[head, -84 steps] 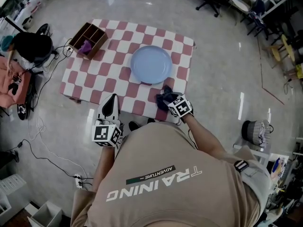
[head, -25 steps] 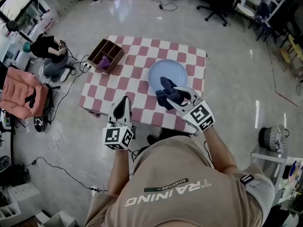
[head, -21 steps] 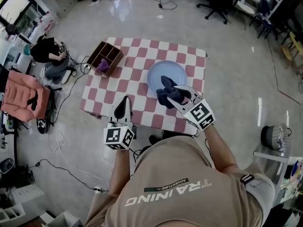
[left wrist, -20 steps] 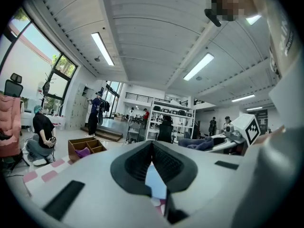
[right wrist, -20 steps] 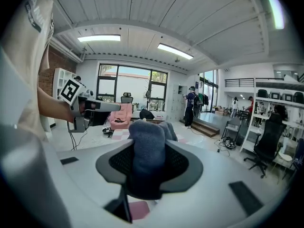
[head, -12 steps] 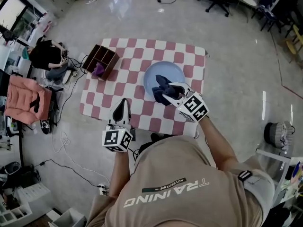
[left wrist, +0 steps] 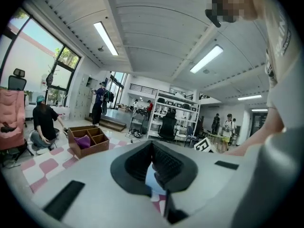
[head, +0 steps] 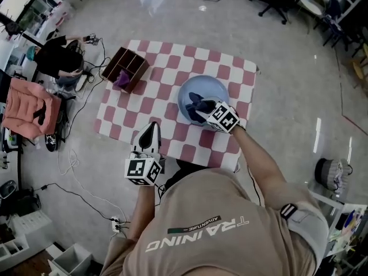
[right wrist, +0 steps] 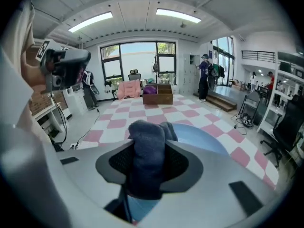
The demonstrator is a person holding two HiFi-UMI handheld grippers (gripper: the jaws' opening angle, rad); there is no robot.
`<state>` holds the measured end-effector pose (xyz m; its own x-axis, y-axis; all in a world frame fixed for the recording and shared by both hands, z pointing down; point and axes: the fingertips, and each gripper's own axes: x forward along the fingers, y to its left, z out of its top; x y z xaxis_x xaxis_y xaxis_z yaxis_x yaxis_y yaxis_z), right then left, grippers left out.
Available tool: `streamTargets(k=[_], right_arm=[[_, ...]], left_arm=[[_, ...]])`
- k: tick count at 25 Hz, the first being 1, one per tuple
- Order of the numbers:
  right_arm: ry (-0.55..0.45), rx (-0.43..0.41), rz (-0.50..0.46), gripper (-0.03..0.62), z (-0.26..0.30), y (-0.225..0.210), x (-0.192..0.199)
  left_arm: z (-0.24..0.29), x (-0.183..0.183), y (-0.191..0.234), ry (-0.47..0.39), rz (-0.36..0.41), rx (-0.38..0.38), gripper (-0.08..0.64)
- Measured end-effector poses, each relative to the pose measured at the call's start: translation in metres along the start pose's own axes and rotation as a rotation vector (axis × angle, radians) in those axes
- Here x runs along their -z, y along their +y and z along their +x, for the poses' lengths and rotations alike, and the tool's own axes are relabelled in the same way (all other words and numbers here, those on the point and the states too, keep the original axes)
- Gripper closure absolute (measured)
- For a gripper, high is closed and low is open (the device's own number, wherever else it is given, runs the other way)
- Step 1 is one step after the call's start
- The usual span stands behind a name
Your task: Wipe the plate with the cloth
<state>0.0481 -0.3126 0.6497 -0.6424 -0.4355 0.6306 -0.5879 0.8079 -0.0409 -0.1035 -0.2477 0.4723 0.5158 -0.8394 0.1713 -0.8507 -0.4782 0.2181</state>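
Right hand-held gripper, clamped on dark blue cloth, now lowered onto pale blue round plate near right edge of pink-checked tabletop; wiping can begin. Left hand-held gripper closed, empty.

— Could any print be read?
— Only on the person's shirt: "TRAINING" stood in white letters, "ADVENTURE" on a dark strip beside it, both upside down in the head view.
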Motion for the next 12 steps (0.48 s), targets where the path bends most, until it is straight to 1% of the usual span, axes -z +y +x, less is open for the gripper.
streamTargets(k=[2,4,6,10,12], right_arm=[[0.073,-0.027,-0.018,0.426,0.019,0.003,0.011],[0.147,-0.048,-0.058,0.426,0.037,0.006,0.023],[0.204,-0.059,-0.1,0.425,0.054,0.009,0.031],[0.274,-0.064,-0.128,0.425,0.066,0.011,0.041],[0.293,-0.077,-0.136,0.423,0.067,0.012,0.04]], left_arm=[[-0.006,0.001,0.005,0.002,-0.004,-0.001,0.551],[-0.013,0.001,0.012,-0.002,0.026,-0.014,0.551],[-0.02,0.002,0.022,-0.007,0.039,-0.033,0.551],[-0.037,0.009,0.033,-0.001,0.008,-0.062,0.551],[-0.044,0.015,0.034,0.005,0.01,-0.072,0.551]])
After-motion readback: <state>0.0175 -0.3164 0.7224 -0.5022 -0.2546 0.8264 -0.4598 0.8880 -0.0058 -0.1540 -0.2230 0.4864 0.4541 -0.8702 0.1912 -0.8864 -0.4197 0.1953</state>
